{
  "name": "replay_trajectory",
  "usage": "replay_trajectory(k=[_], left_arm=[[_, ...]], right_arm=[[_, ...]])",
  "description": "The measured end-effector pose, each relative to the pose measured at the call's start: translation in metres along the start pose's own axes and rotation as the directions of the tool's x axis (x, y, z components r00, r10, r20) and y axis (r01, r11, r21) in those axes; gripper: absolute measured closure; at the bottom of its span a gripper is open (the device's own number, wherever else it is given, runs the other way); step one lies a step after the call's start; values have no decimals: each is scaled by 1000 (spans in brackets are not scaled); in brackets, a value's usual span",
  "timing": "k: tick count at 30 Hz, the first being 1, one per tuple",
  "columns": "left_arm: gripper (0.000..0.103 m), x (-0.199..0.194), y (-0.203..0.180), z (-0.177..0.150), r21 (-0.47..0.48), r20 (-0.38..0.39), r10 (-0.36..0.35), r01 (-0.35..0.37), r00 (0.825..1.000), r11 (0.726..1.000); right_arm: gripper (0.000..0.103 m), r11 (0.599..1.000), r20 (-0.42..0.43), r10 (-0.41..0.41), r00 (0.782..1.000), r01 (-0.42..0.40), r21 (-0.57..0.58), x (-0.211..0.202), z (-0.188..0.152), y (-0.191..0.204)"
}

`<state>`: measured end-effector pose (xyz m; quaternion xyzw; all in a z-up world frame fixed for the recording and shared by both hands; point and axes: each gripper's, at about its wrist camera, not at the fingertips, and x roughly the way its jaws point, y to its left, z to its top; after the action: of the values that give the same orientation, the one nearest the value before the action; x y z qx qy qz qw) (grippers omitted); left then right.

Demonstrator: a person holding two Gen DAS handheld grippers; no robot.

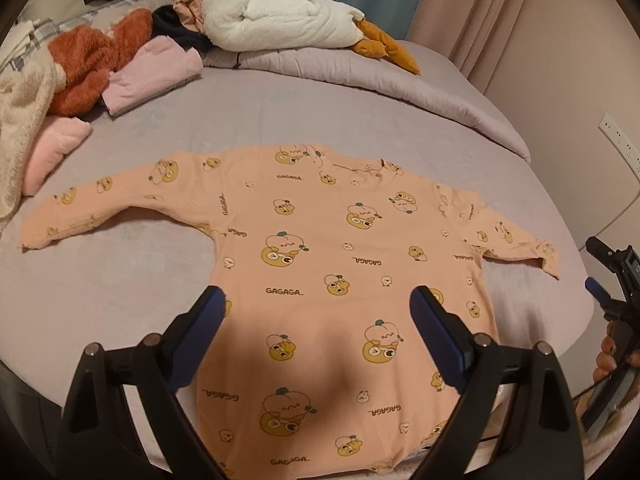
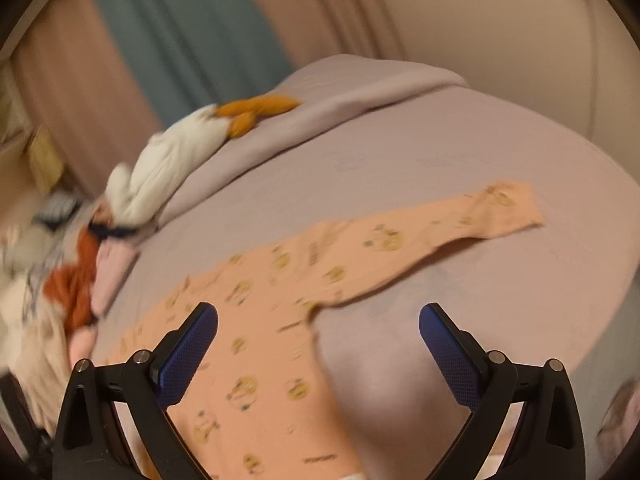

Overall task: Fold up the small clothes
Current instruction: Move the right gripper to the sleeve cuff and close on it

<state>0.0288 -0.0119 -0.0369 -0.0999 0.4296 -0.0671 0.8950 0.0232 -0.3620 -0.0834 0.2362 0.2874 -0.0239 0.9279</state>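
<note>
Lying flat and unfolded across the middle of the lilac bed, the peach printed top has both sleeves spread wide.

Low in the left wrist frame, the left gripper hangs over the top's lower body with its blue-padded fingers set wide apart and nothing between them. The right gripper, low in its own blurred frame, is spread just as wide and empty, above the top's side edge and the bare sheet, with one sleeve reaching to the right of the frame. At upper left of the left wrist frame sit a pile of clothes and a white plush goose on a folded quilt.
</note>
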Motion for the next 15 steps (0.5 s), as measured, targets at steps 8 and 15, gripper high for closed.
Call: replay_trajectory(k=[8, 15], left_arm=[[23, 28, 4, 1, -40, -69, -9, 6, 998, 999], [23, 40, 4, 4, -32, -92, 24, -27, 995, 999]], right_arm=[[19, 949, -27, -118, 993, 121, 291, 33, 36, -103], [30, 848, -52, -172, 984, 175, 500, 69, 53, -177]])
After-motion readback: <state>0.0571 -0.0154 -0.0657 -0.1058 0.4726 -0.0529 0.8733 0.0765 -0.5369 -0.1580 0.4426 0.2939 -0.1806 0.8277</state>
